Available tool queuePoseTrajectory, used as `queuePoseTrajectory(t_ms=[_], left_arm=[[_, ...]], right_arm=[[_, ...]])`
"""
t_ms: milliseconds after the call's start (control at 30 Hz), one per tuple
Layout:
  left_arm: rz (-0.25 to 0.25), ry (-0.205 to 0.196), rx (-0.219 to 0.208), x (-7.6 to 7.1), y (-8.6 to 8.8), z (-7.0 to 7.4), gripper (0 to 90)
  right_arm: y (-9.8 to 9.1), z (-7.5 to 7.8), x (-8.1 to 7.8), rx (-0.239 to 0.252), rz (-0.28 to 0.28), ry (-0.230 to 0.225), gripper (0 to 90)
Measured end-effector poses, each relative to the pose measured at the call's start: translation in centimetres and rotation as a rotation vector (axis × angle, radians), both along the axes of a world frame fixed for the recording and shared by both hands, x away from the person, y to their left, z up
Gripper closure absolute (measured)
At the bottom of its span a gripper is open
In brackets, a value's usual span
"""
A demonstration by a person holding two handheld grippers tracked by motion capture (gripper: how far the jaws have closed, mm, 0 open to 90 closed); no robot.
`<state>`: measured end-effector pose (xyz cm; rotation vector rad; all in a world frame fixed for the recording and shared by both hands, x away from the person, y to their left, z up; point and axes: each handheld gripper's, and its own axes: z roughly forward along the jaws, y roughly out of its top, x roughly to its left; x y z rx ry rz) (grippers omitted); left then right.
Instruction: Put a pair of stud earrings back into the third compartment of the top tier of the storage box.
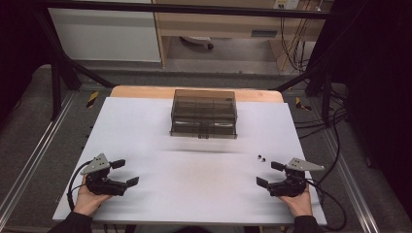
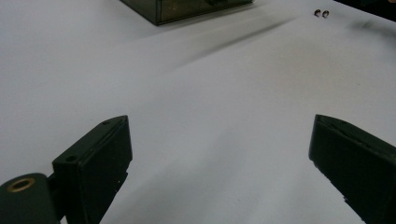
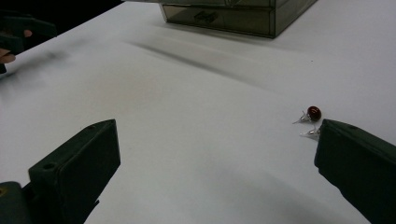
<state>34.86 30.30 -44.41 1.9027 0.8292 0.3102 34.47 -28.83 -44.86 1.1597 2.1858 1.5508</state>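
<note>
A smoky see-through drawer box [image 1: 204, 113] stands at the back middle of the white tabletop [image 1: 145, 126]; its front shows in the left gripper view [image 2: 182, 7] and the right gripper view [image 3: 233, 14]. Two small stud earrings with dark red beads [image 1: 261, 158] lie on the table just ahead of my right gripper [image 1: 268, 174]. In the right gripper view one earring [image 3: 314, 113] lies beside the right jaw, the other half hidden behind it. My right gripper [image 3: 219, 128] is open and holds nothing. My left gripper [image 1: 125, 173] [image 2: 222, 126] rests open at the front left, far from the earrings [image 2: 321, 13].
A wooden table edge [image 1: 145, 91] runs behind the white sheet. Black frame bars [image 1: 58, 58] and cables [image 1: 335, 126] flank the table. The hand with the left gripper [image 3: 14, 32] shows far off in the right gripper view.
</note>
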Motion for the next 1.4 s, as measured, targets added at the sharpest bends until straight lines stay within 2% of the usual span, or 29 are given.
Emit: queuePoseTrajectory(t_ms=[533, 667, 867, 1000, 1033, 1200, 1367, 1400], left_arm=[[0.008, -0.001, 0.014, 0.2, -0.1, 0.0, 6.6], [0.009, -0.004, 0.015, 0.1, -0.1, 0.0, 6.6], [0.011, -0.001, 0.011, 0.2, -0.2, -0.1, 6.6], [0.012, 0.001, 0.016, 0.2, -0.2, -0.1, 6.7], [0.015, 0.001, 0.015, 0.1, -0.1, -0.1, 6.6], [0.02, 0.0, 0.01, 0.1, 0.0, -0.1, 6.6], [0.022, -0.001, 0.007, 0.1, 0.0, -0.1, 6.7], [0.022, -0.001, 0.007, 0.1, 0.0, -0.1, 6.7]], right_arm=[[-0.2, 0.2, 0.2, -0.011, -0.024, -0.001, 0.6], [-0.1, 0.3, 0.3, -0.015, -0.035, 0.002, 0.6], [0.1, 0.9, 0.7, -0.048, -0.072, -0.006, 1.1], [0.1, 1.1, 1.2, -0.045, -0.084, -0.004, 1.6], [0.1, 1.3, 1.5, -0.068, -0.099, -0.007, 2.4], [0.4, 1.6, 2.2, -0.097, -0.127, 0.002, 5.1], [0.7, 1.6, 3.4, -0.16, -0.183, 0.037, 11.0], [0.7, 1.6, 3.4, -0.16, -0.183, 0.037, 11.0]])
